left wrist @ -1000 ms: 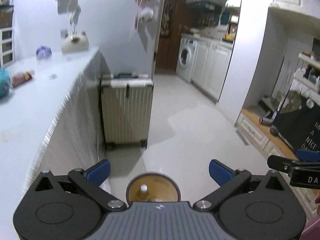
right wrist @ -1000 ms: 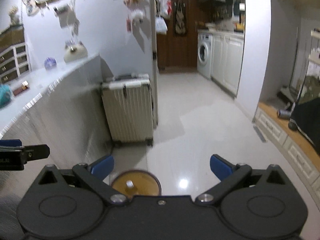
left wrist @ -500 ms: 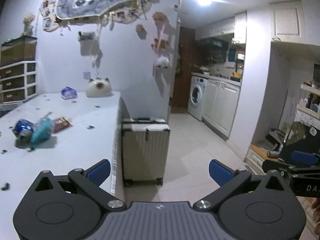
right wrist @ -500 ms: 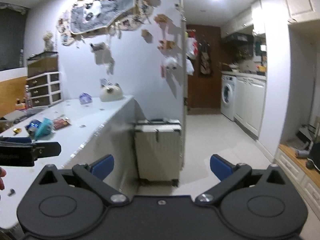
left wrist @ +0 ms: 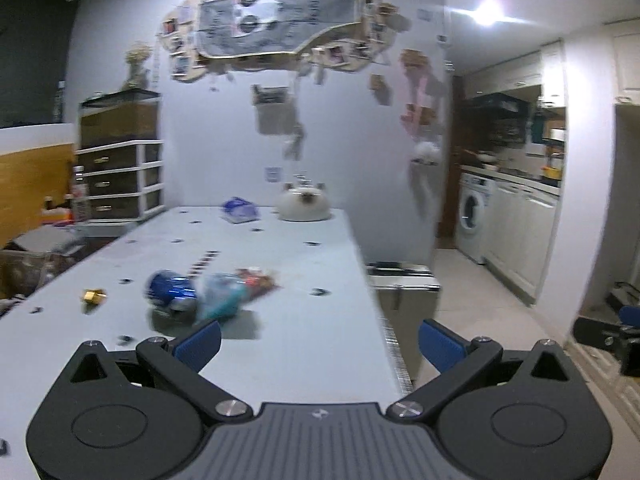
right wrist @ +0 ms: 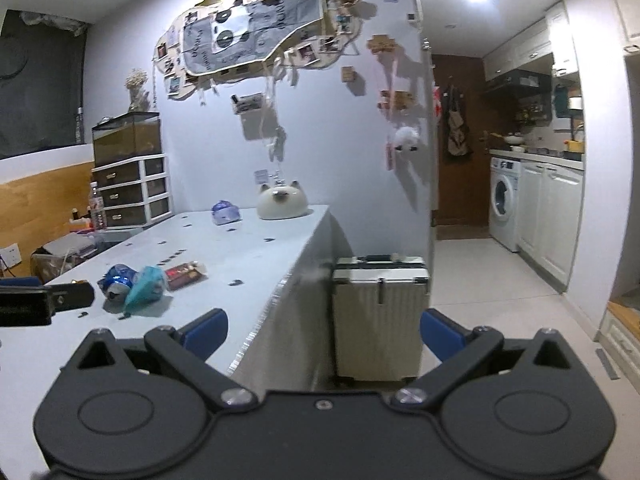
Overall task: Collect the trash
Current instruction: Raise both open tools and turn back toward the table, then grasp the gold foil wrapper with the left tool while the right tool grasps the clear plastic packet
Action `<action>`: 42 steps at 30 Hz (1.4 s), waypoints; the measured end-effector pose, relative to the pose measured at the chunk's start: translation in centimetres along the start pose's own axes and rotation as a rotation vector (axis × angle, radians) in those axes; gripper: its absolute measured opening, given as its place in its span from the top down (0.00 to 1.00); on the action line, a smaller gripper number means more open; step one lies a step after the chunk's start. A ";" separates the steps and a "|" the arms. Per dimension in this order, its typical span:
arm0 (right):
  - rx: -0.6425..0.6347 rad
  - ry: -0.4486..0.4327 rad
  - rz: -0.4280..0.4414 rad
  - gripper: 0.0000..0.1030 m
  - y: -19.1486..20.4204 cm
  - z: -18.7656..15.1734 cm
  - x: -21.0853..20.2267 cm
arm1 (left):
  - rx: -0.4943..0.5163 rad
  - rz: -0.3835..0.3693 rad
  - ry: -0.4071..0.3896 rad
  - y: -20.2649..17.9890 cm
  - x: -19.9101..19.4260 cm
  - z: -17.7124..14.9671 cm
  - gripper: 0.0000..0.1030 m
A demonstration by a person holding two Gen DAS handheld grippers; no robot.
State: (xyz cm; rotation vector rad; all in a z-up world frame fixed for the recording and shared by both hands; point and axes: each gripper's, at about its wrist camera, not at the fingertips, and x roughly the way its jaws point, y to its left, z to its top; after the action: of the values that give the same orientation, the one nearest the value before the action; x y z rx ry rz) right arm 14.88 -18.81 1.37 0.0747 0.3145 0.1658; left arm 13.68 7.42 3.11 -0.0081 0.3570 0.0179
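Both views have been raised from floor to table (left wrist: 320, 344); empty, spread grippers (left wrist: 318, 340) (right wrist: 322, 338) are aimed at the crushed can (left wrist: 172, 292), to be grasped next.

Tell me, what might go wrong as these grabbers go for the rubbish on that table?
The crushed blue can, teal wrapper and red packet lie bunched together, so the open left gripper might pinch two at once or knock one away. The red packet lies flat on the table and may slip from the fingers. The small gold piece sits apart and could be missed. The open right gripper hangs past the table edge.
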 end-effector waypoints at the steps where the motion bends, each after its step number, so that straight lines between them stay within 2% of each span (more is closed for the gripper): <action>1: -0.001 0.002 0.005 0.00 0.5 0.1 0.4 | -0.001 0.017 -0.001 1.0 0.2 0.2 0.00; 11: -0.025 0.014 0.068 0.00 7.2 3.2 6.0 | 0.029 0.212 0.003 12.8 4.1 5.3 0.00; 18: 0.037 0.041 0.108 0.00 10.6 6.5 9.9 | -0.003 0.279 0.050 20.9 9.0 7.9 0.00; 24: 0.055 0.076 0.148 0.00 13.4 8.9 13.4 | -0.051 0.330 0.105 26.5 14.7 7.5 0.00; 29: 0.049 0.090 0.153 0.00 15.5 9.4 15.9 | -0.071 0.391 0.123 29.5 19.2 5.1 0.00; 35: 0.129 0.099 0.156 0.01 17.1 9.0 19.0 | -0.074 0.396 0.208 31.5 23.9 2.5 0.00; 42: 0.232 0.170 0.177 0.08 19.6 7.1 24.2 | -0.091 0.283 0.237 32.8 25.6 0.7 0.00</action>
State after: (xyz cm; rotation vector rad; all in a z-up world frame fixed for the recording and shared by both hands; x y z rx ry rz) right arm 36.84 4.31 2.76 0.3198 0.4968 0.3115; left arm 37.30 40.63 -5.30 -0.0497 0.5922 0.3152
